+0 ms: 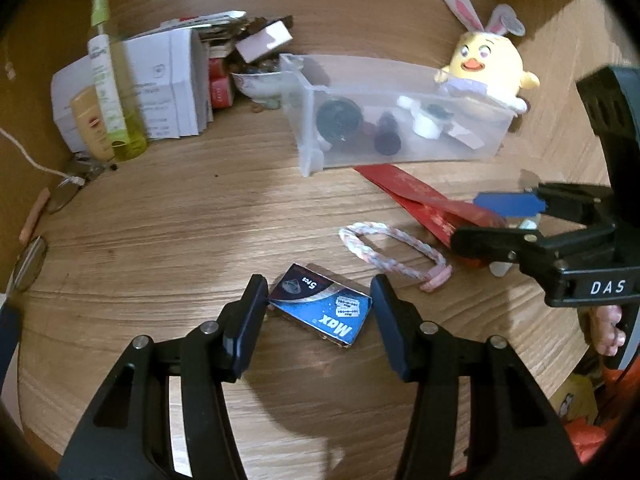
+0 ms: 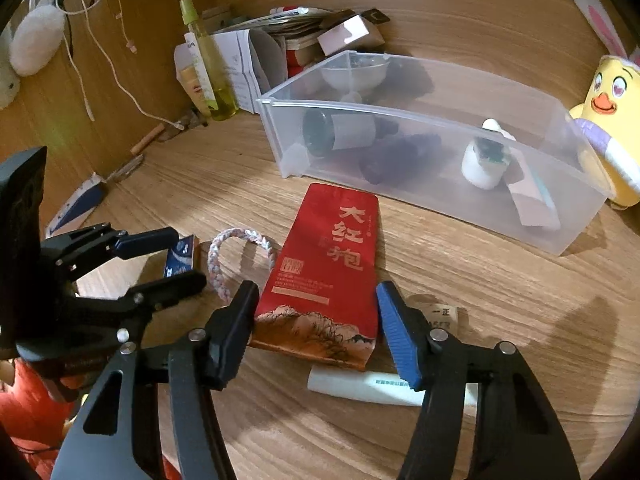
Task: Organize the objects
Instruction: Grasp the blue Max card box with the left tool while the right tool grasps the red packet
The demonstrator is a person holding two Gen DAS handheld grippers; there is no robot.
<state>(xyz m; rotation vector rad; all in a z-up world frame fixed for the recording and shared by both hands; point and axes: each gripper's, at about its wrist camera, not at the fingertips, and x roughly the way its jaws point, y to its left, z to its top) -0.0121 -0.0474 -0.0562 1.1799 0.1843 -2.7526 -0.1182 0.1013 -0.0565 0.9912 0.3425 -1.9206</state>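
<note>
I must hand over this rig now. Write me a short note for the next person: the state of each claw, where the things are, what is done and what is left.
Left claw: open, low over the table, its fingers on both sides of the blue razor blade box; not closed on it yet.
Right claw: open, its fingers on both sides of the near end of the red tea packet; not gripped.
Clear plastic bin: behind the packet, already holding a dark jar, a small white container and some other small items.
Left on the table: the box, the packet, the braided bracelet between them, and a white tube under the right claw.
Likely next: close, lift, put into the bin.
</note>
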